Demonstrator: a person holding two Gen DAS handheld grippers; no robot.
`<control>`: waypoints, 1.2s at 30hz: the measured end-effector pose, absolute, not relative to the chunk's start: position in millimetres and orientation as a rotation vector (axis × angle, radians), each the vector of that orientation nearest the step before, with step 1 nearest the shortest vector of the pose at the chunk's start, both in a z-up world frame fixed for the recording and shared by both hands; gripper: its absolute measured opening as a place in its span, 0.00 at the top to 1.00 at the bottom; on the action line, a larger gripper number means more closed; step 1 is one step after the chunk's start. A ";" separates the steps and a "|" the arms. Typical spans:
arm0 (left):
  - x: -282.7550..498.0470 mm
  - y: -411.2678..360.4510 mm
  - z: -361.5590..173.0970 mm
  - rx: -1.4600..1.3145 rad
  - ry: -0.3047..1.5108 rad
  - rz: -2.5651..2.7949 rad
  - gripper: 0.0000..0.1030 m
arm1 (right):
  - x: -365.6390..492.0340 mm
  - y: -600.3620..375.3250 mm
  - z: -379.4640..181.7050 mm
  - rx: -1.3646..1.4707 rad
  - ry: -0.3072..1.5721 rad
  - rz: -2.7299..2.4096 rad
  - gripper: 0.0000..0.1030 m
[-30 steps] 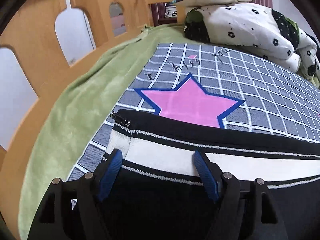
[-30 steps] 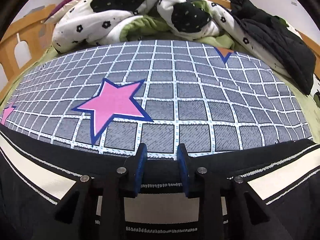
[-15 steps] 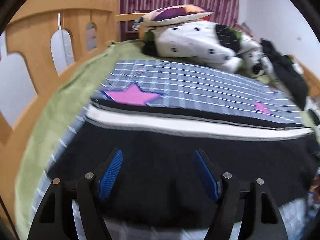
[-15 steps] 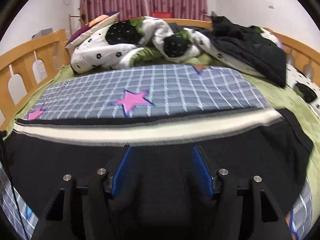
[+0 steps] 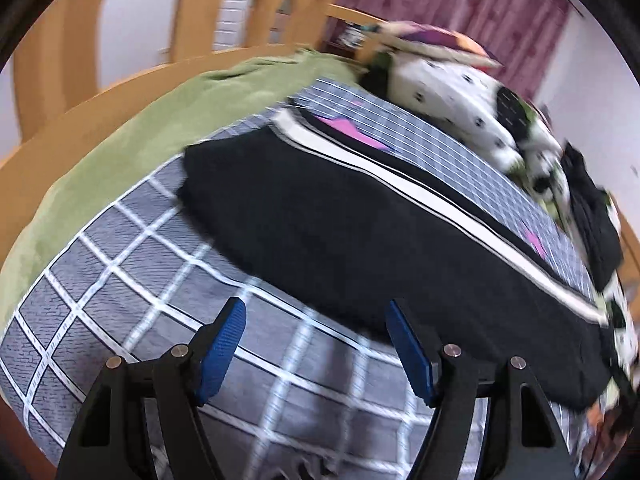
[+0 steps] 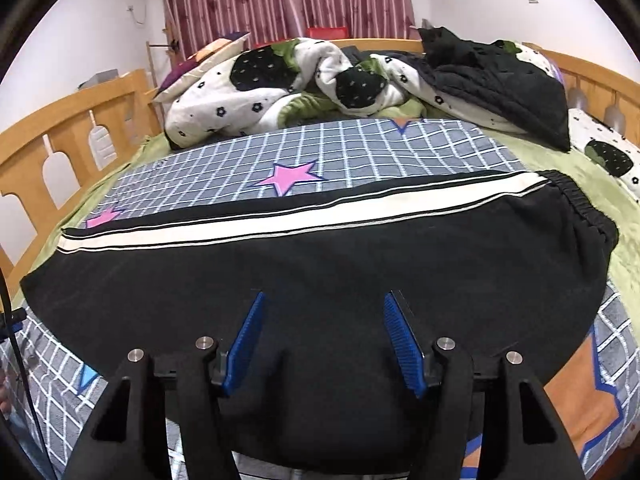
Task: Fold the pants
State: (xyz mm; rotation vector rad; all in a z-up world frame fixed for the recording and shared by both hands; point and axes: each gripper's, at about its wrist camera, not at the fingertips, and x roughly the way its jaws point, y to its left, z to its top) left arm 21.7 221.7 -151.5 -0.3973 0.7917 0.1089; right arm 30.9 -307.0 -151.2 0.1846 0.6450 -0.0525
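A crumpled floral quilt (image 6: 280,88) and dark jacket (image 6: 500,80) top the star-patterned checked sheet (image 6: 360,152)

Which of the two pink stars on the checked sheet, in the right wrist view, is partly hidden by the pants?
The left pink star, near the wooden rail: the pants cover its lower edge. The middle pink star lies fully visible beyond the white stripe.

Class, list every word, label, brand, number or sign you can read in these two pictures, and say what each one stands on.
Nothing can be read in full.
Dark script-like print on the checked sheet, near its far left corner: too small to read.
Label on a container beyond the sheet's far edge: too blurred to read.
Pants: only a pale stripe, no lettering visible.
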 end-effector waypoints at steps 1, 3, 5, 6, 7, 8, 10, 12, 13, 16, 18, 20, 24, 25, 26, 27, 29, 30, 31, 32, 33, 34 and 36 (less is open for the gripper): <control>25.1 227.4 -156.1 -0.432 0.786 0.110 0.32 | 32.6 -305.8 -151.2 0.183 0.648 -0.052 0.41; 35.9 237.1 -168.2 -0.503 0.795 0.123 0.32 | 34.8 -302.2 -152.0 0.176 0.652 -0.054 0.41; 46.5 247.1 -177.6 -0.564 0.792 0.133 0.32 | 35.8 -299.1 -154.1 0.167 0.655 -0.057 0.41; 50.2 249.9 -179.4 -0.582 0.775 0.139 0.32 | 36.5 -298.9 -154.6 0.164 0.654 -0.059 0.41; 54.4 252.7 -179.8 -0.590 0.762 0.145 0.32 | 37.5 -298.4 -155.3 0.161 0.654 -0.062 0.41; 60.9 257.0 -179.9 -0.598 0.752 0.148 0.32 | 39.1 -298.6 -155.9 0.163 0.654 -0.064 0.41; 69.6 264.8 -181.1 -0.633 0.752 0.152 0.33 | 41.8 -299.4 -157.6 0.170 0.656 -0.071 0.41; 82.7 275.3 -181.6 -0.692 0.758 0.153 0.38 | 45.9 -300.1 -158.6 0.166 0.660 -0.082 0.41; 89.0 281.3 -182.2 -0.705 0.759 0.155 0.42 | 48.9 -299.8 -158.5 0.146 0.663 -0.102 0.41; 97.1 291.8 -188.4 -0.686 0.771 0.208 0.75 | 53.0 -302.4 -157.3 0.145 0.653 -0.123 0.41; 96.6 298.8 -191.9 -0.740 0.772 0.207 0.79 | 55.4 -304.9 -159.1 0.166 0.660 -0.131 0.41; 97.9 297.2 -186.4 -0.713 0.780 0.224 0.83 | 57.7 -305.0 -161.2 0.175 0.675 -0.127 0.41; 99.9 265.9 -164.0 -0.463 0.754 0.322 0.89 | 54.3 -301.0 -158.7 0.140 0.662 -0.125 0.41; 100.3 251.9 -155.2 -0.389 0.747 0.362 0.89 | 51.5 -299.8 -156.3 0.127 0.654 -0.120 0.41; 98.9 238.9 -145.2 -0.337 0.727 0.381 0.90 | 49.6 -299.2 -154.5 0.117 0.649 -0.115 0.41; 96.7 219.4 -129.8 -0.272 0.684 0.377 0.90 | 46.7 -299.0 -152.1 0.102 0.641 -0.111 0.41; 94.9 179.9 -97.9 -0.162 0.612 0.345 0.90 | 39.7 -305.0 -147.5 0.091 0.622 -0.115 0.41; 94.1 161.0 -85.2 -0.122 0.585 0.325 0.90 | 36.7 -310.0 -146.2 0.095 0.616 -0.121 0.41; 92.7 137.1 -70.8 -0.079 0.555 0.300 0.90 | 33.7 -317.2 -145.4 0.105 0.612 -0.131 0.41; 92.0 117.5 -60.4 -0.047 0.533 0.279 0.90 | 30.7 -325.7 -145.4 0.122 0.607 -0.143 0.41; 90.8 91.8 -50.4 -0.007 0.513 0.246 0.90 | 29.3 -332.3 -145.6 0.135 0.607 -0.148 0.41; 88.4 61.9 -42.5 0.037 0.496 0.199 0.91 | 26.0 -343.2 -147.2 0.164 0.608 -0.157 0.41; 84.9 13.7 -38.6 0.088 0.486 0.118 0.91 | 21.6 -356.6 -150.0 0.193 0.610 -0.173 0.41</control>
